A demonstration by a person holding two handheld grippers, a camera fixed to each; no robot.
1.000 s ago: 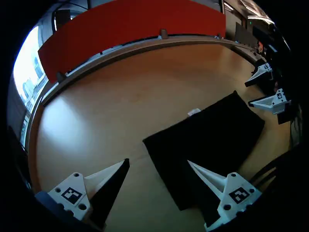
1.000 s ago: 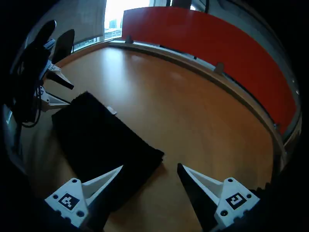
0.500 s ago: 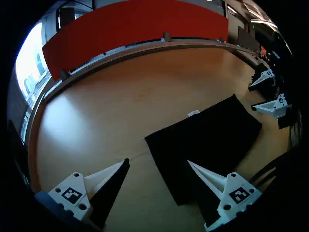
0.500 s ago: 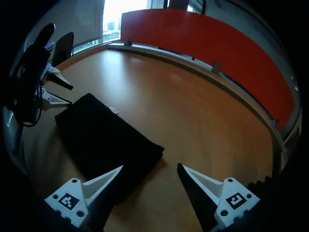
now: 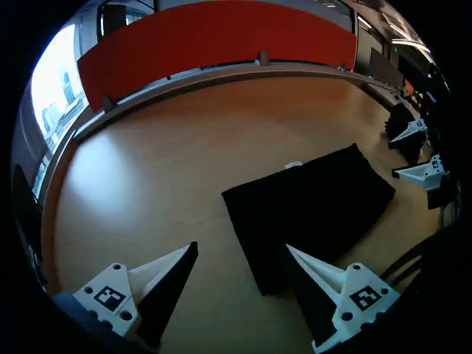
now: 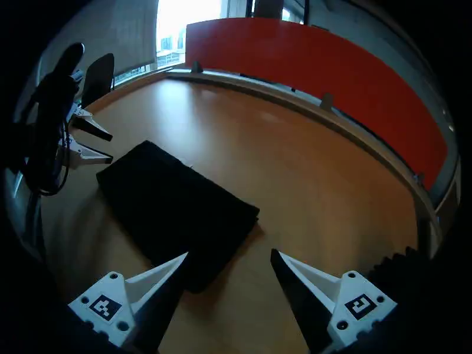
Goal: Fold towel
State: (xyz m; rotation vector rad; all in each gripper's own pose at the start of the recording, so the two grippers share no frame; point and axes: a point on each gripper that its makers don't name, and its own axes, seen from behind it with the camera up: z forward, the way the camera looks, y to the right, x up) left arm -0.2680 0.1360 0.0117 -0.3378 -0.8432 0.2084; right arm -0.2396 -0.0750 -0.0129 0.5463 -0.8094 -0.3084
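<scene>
A black towel (image 5: 307, 200) lies folded into a flat rectangle on the wooden table (image 5: 165, 165), with a small white tag (image 5: 293, 165) at its far edge. My left gripper (image 5: 239, 259) hovers open over the near left corner of the towel, holding nothing. In the right gripper view the same towel (image 6: 177, 203) lies ahead and to the left, and my right gripper (image 6: 227, 262) is open above its near corner. The right gripper (image 5: 416, 154) also appears open beyond the towel's far end in the left gripper view. The left gripper (image 6: 88, 138) sits open past the towel in the right gripper view.
A red divider panel (image 5: 218, 41) stands along the table's far edge. Bright windows (image 5: 50, 100) lie beyond it. Dark office chairs (image 6: 88, 76) stand at the table's far left in the right gripper view. Bare wood surrounds the towel.
Both grippers have pulled back and lifted slightly from the towel, so it appears smaller and farther in each view. The towel itself has stayed flat and folded.
</scene>
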